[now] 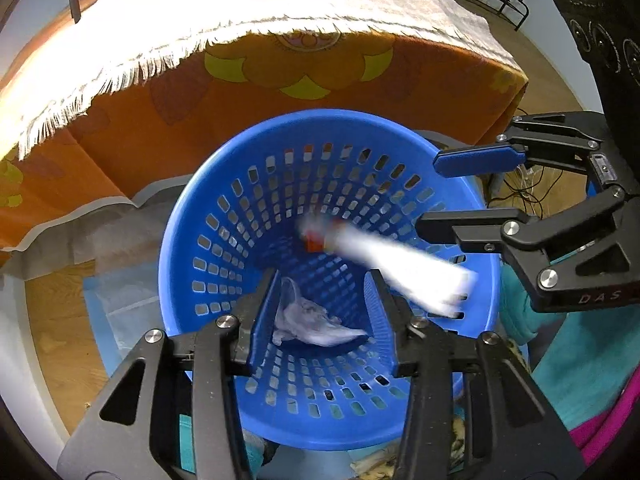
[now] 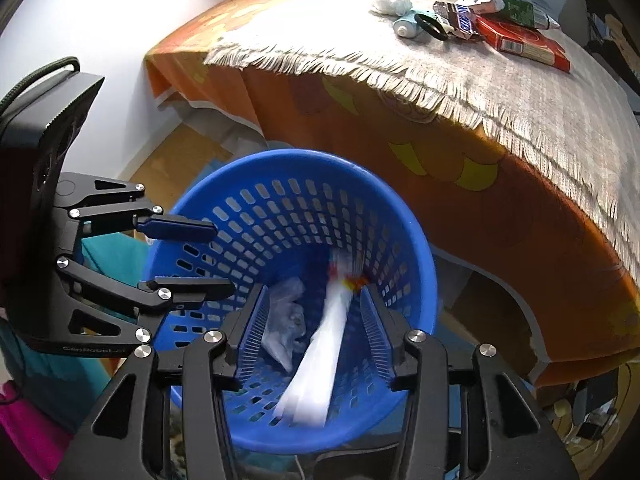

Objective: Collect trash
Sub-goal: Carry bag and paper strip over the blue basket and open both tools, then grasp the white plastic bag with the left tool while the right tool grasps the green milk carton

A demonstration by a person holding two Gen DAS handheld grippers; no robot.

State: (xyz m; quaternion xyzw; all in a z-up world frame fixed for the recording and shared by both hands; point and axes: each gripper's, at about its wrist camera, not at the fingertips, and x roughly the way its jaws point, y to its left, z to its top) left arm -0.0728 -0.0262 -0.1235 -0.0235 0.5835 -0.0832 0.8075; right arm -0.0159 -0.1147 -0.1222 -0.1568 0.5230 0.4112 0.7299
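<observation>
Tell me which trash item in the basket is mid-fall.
The white tube with the red end: motion-blurred, falling between the open right tongs. The crumpled plastic wrapper lies sharp and still at the blue basket's bottom.

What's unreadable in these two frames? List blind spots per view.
- White tube: motion-blurred in both wrist views; label unreadable, and contact with the blue basket unclear.
- Crumpled plastic on the basket floor: partly behind the left hand-held gripper fingers; type unclear.
- Items left on the table: cut by the top edge in the left view; small in the right view, where the red box print is illegible.
- Right hand-held gripper: open.
</observation>
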